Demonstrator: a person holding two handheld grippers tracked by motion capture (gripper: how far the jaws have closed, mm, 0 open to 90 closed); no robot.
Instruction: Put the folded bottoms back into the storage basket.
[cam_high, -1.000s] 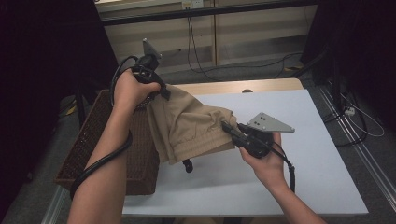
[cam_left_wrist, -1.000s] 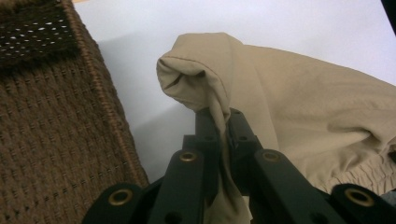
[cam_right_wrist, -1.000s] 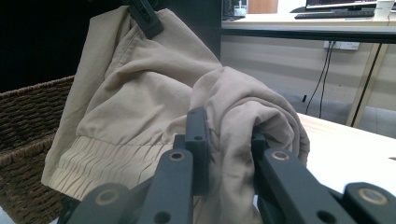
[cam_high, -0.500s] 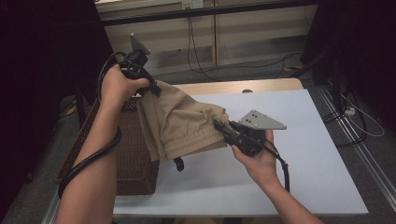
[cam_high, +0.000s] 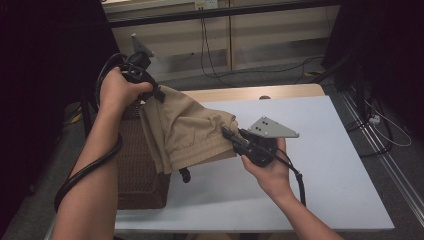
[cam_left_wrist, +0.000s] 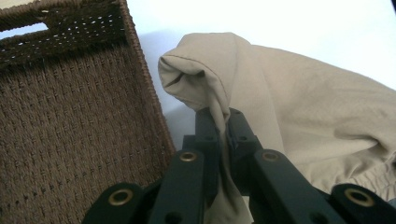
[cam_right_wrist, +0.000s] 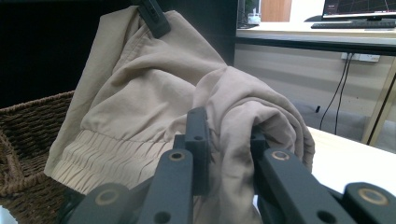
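A brown wicker basket (cam_high: 135, 170) sits at the table's (cam_high: 330, 165) left edge (its inside looks bare). Held up beside it, beige shorts (cam_high: 185, 130) hang between the left gripper (cam_high: 156, 95) and right gripper (cam_high: 231, 136), each clamped on cloth.

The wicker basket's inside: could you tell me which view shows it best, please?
The left gripper view: it looks down onto the wicker basket, showing its woven inner wall and a handle slot. The high view shows its outer side beside the table, partly behind the beige garment. The right gripper view catches a rim corner.
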